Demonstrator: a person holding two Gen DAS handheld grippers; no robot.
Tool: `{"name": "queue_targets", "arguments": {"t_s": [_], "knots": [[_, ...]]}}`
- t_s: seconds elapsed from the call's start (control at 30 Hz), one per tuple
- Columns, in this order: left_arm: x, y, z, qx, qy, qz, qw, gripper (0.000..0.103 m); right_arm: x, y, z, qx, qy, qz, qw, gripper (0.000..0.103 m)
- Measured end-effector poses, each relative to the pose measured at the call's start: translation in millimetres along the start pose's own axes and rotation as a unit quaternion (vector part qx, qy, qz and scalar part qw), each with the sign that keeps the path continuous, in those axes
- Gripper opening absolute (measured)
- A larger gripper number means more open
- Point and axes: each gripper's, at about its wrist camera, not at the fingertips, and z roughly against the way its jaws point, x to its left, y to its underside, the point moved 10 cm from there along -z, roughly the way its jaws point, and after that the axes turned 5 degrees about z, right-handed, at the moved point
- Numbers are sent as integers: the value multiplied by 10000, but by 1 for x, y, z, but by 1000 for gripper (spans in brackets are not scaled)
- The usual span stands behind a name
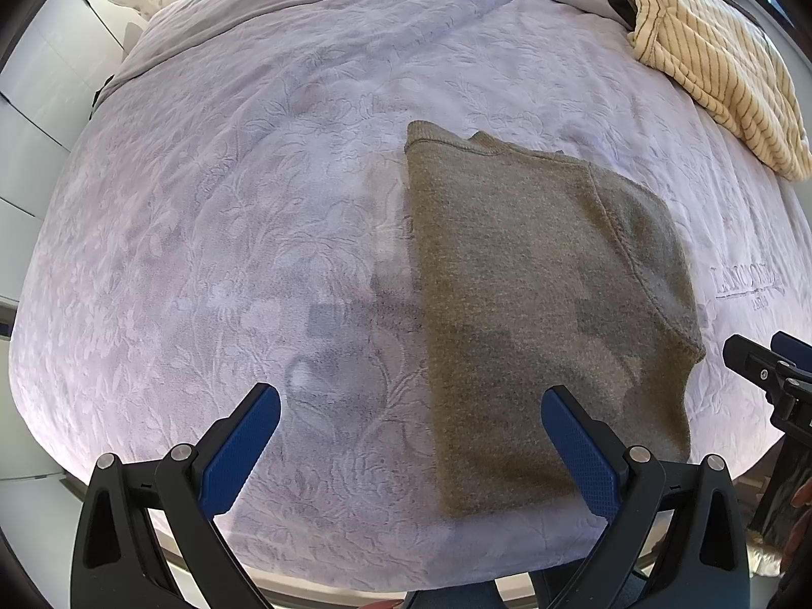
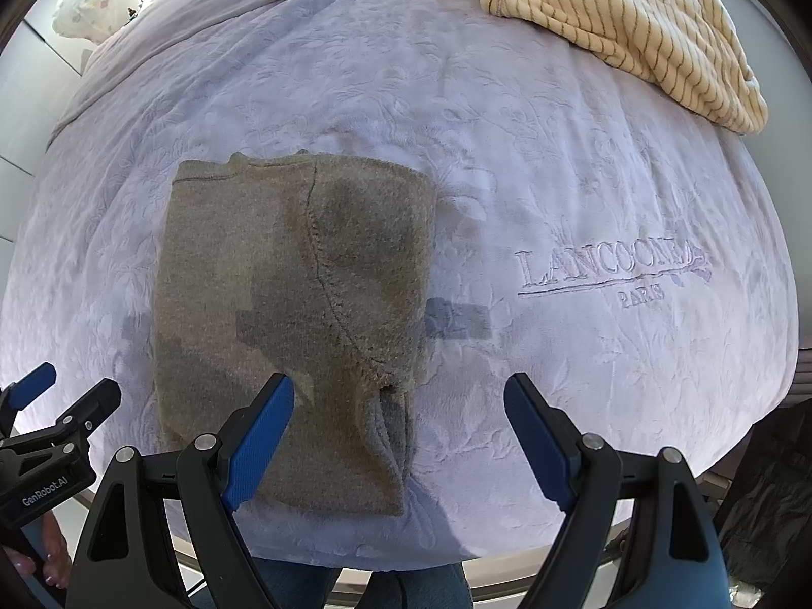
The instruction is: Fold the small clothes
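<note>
With both hand-held grippers, left point(image 1: 411, 416) and right point(image 2: 398, 406), released, I'd pinch the soft, limp olive knit point(image 2: 294, 314) at its near hem corners.

left wrist view: looks steeply down from above the pale embossed bedspread point(image 1: 228, 213), near its edge.
right wrist view: same downward angle, alongside.
shared: folded olive knitted garment point(image 1: 533, 279) point(image 2: 284, 279), striped cream cloth point(image 1: 710, 61) point(image 2: 634, 25).
</note>
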Motion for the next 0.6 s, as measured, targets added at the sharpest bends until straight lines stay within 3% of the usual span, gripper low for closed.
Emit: {"name": "queue_targets", "arguments": {"t_s": [0.6], "knots": [[3,-1,1,-9,-55,-39,10000,103,1,0,0,4,10,-5,10000,87]]}}
